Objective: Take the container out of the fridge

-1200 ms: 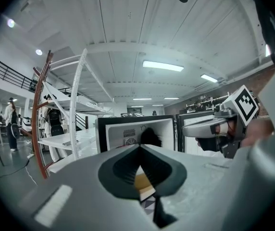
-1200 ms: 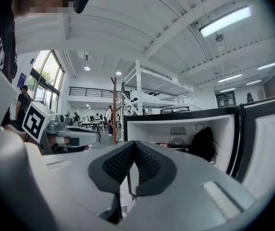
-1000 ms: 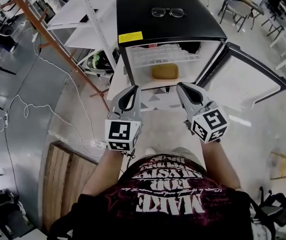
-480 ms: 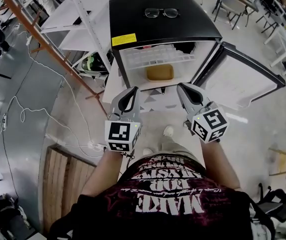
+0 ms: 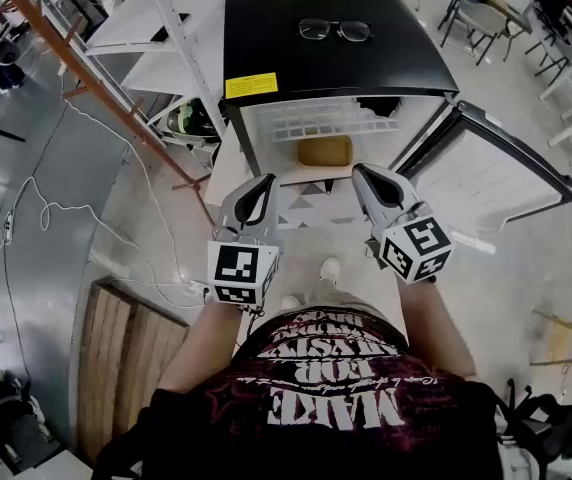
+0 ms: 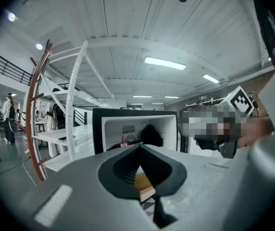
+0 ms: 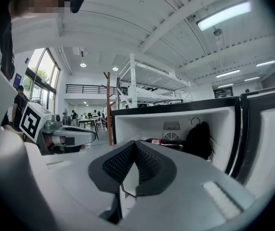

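While short of the open black fridge (image 5: 341, 63), approach step: left tool (image 5: 265, 182) and right tool (image 5: 363, 175) pressed together, empty. Tan shallow container (image 5: 324, 151) inside, low down. Next: spread, reach in, pinch rim.

A small black fridge (image 5: 336, 58) is shown with its door (image 5: 486, 173) swung open to the right. A pair of dark-rimmed glasses (image 5: 335, 30) is laid on its flat black top, and a yellow label (image 5: 251, 87) is stuck at the top's front edge. Inside, a white wire shelf (image 5: 316, 120) is fitted across the upper part; a black bulky item (image 7: 197, 139) and a dark bottle (image 7: 161, 142) lying on its side are seen at the back. Beneath the shelf, a tan rectangular container (image 5: 324, 151) is set on the white compartment bottom. On the grey polished floor (image 5: 86, 208) to the left, a white cable (image 5: 56, 213) is trailed in loops and a wooden pallet (image 5: 126, 358) is laid flat.
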Motion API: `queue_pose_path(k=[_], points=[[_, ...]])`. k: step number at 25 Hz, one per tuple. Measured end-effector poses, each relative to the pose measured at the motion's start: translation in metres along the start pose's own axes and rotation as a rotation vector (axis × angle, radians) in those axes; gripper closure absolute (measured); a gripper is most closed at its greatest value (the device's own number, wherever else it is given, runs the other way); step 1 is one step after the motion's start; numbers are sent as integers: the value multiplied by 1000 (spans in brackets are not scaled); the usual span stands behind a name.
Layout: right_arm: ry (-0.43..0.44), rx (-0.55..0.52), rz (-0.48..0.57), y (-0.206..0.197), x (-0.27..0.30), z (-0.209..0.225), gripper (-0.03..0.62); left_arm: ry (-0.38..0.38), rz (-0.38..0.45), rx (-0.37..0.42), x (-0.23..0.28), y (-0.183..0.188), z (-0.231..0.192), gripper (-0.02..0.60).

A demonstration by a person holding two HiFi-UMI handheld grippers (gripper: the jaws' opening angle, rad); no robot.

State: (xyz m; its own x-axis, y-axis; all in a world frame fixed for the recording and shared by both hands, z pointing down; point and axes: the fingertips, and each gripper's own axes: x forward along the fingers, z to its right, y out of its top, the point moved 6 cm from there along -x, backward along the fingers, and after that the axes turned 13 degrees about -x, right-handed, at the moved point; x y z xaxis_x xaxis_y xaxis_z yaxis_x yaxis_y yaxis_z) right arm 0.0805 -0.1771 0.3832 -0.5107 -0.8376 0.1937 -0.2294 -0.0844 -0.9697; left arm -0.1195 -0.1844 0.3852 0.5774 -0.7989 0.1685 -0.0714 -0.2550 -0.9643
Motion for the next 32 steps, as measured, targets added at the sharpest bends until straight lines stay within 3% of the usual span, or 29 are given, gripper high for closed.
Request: queue_pose_path(k=[25,32], points=[[57,15,-34,-19,32,37,566,42,-14,-8,39,-1,0,581],[51,15,-86,-34,40,48,566,41,-23,-10,50,-1,1,581]])
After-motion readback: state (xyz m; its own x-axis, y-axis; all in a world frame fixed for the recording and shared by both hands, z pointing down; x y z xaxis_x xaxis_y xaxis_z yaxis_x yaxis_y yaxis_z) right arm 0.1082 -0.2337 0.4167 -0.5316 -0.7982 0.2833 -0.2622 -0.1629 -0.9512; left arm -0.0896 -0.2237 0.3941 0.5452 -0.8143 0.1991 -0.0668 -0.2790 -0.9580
